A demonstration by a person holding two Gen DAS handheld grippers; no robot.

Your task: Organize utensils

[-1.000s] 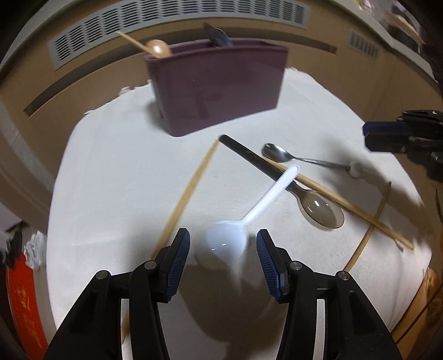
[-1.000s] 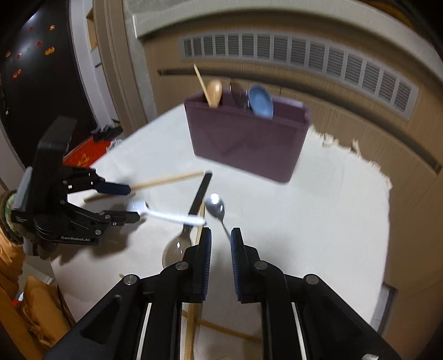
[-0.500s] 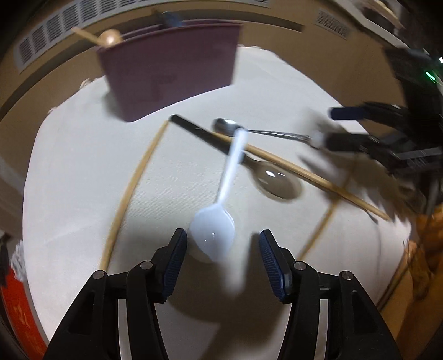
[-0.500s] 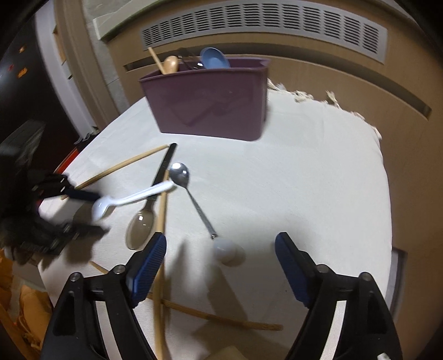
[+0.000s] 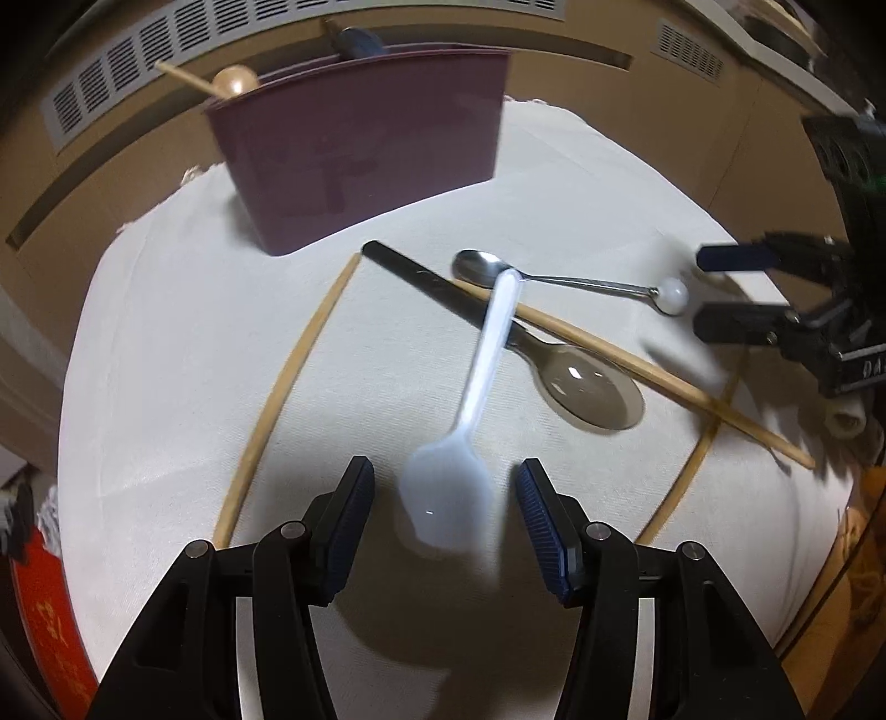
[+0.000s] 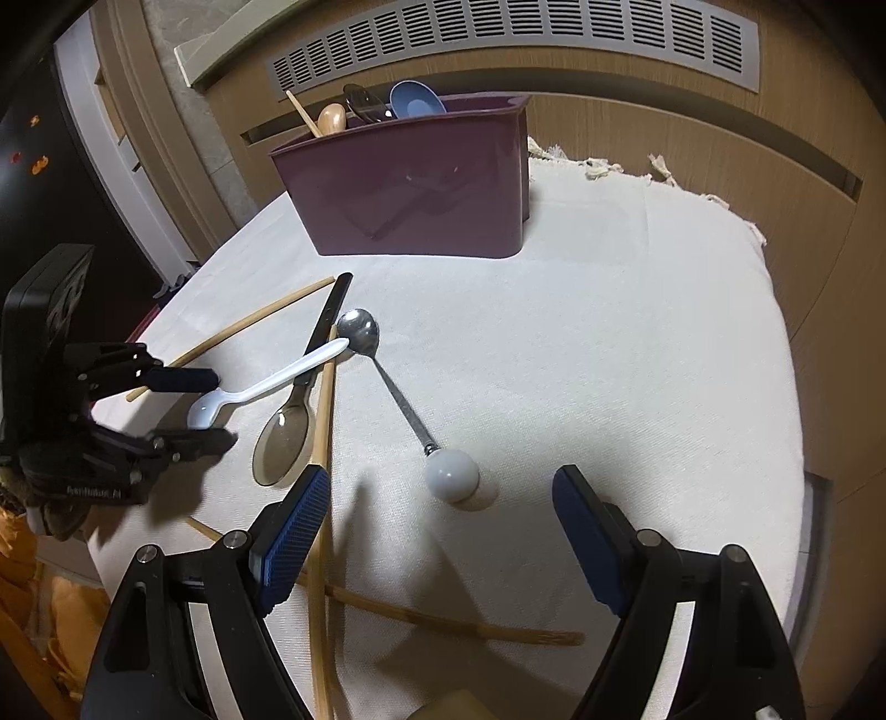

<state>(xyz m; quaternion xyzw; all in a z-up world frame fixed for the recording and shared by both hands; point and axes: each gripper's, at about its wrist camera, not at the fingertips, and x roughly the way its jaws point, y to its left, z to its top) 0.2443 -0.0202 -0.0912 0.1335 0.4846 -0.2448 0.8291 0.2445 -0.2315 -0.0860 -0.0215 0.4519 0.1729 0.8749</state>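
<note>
A maroon utensil bin (image 5: 360,160) (image 6: 410,194) stands at the back of the white cloth, with a wooden spoon (image 6: 331,117) and a blue spoon (image 6: 416,101) in it. A white plastic spoon (image 5: 470,399) (image 6: 266,382) lies on the cloth, its bowl between the open fingers of my left gripper (image 5: 446,501) (image 6: 213,407). A metal spoon with a white ball end (image 6: 407,404) (image 5: 570,279) lies ahead of my right gripper (image 6: 434,534) (image 5: 736,291), which is open wide with the ball just in front of its jaws. A smoky translucent spoon (image 5: 587,387) (image 6: 285,437) lies between them.
Several wooden chopsticks (image 5: 282,382) (image 6: 321,498) lie crossed on the cloth. A wood-panelled wall with vent grilles (image 6: 526,39) stands behind the bin. The cloth's edge drops off at the left and front.
My right gripper has opened from nearly shut to wide and come down toward the ball-ended spoon. My left gripper has stayed open around the white spoon's bowl and shifted slightly.
</note>
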